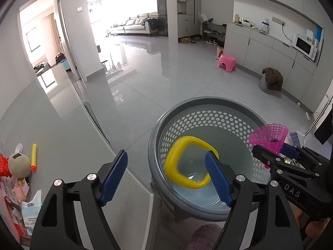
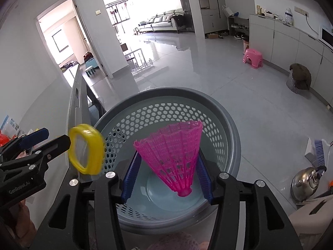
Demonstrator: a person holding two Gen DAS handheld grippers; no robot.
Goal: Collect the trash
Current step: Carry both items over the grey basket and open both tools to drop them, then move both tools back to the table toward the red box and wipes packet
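- Hovering over the grey basket (image 1: 158, 129), the left gripper (image 1: 166, 179) has its jaws apart; the blurred yellow ring (image 1: 177, 160) is free of them.
- Between the right gripper's (image 2: 166, 177) separated pads, the pink shuttlecock (image 2: 174, 156) stands above the basket; contact unclear.

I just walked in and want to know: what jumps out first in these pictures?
A bright pink shuttlecock sits between the right hand-held gripper's blue fingers, above a grey holey basket. A blurry yellow ring is in the air just off the left hand-held gripper, over the basket.
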